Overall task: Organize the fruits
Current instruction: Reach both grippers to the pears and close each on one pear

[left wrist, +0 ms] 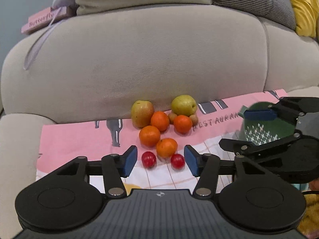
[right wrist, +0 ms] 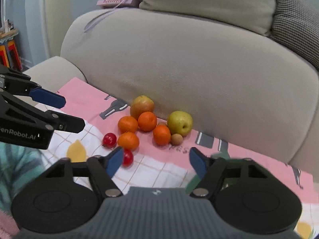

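A heap of fruit lies on a pink cloth [left wrist: 79, 137] on the sofa seat: two yellow-green apples [left wrist: 142, 114] [left wrist: 183, 105], several oranges [left wrist: 149, 135], two red plums [left wrist: 148, 159] [left wrist: 177, 161] and small brown fruits [left wrist: 172, 117]. My left gripper [left wrist: 160, 161] is open and empty, its pads on either side of the nearest orange [left wrist: 166, 147] and the plums. My right gripper [right wrist: 156, 162] is open and empty, just short of the heap [right wrist: 147, 121]. It shows in the left wrist view [left wrist: 257, 129] over a green colander [left wrist: 265, 127].
The sofa backrest [left wrist: 139, 55] rises right behind the fruit. A pink "Butterfly" box [left wrist: 42, 21] with a lilac ribbon sits on top of it. Cushions, one yellow [left wrist: 303, 6], lie at the back right. The sofa arm [right wrist: 51, 69] is at the left.
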`<state>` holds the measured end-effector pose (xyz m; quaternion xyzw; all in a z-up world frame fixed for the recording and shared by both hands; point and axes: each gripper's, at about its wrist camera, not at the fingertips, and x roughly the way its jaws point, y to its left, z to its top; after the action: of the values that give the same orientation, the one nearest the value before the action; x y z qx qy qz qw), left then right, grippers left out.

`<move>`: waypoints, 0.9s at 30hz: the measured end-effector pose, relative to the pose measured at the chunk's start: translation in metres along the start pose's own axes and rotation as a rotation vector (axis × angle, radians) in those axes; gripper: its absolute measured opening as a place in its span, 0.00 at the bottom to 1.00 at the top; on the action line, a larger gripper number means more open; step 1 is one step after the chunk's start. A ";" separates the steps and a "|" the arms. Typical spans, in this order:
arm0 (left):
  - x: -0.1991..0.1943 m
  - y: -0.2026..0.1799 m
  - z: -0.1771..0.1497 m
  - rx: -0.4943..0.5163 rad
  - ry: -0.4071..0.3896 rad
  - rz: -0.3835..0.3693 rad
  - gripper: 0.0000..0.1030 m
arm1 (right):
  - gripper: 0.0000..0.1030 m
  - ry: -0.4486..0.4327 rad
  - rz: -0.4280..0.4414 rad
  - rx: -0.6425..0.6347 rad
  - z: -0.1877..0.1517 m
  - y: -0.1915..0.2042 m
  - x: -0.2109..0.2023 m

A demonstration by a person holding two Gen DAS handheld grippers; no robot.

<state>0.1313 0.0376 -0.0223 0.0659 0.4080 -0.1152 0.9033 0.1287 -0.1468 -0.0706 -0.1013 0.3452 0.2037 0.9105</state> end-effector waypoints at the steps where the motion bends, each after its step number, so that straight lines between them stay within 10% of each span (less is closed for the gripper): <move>1: 0.006 0.004 0.004 -0.008 0.007 -0.007 0.57 | 0.61 0.010 0.003 -0.003 0.004 -0.003 0.008; 27: 0.196 0.081 0.065 -0.358 0.180 -0.114 0.77 | 0.69 0.302 0.030 0.536 0.063 -0.099 0.205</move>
<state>0.3254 0.0716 -0.1248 -0.1089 0.5043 -0.0853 0.8524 0.3485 -0.1528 -0.1567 0.1184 0.5194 0.1014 0.8402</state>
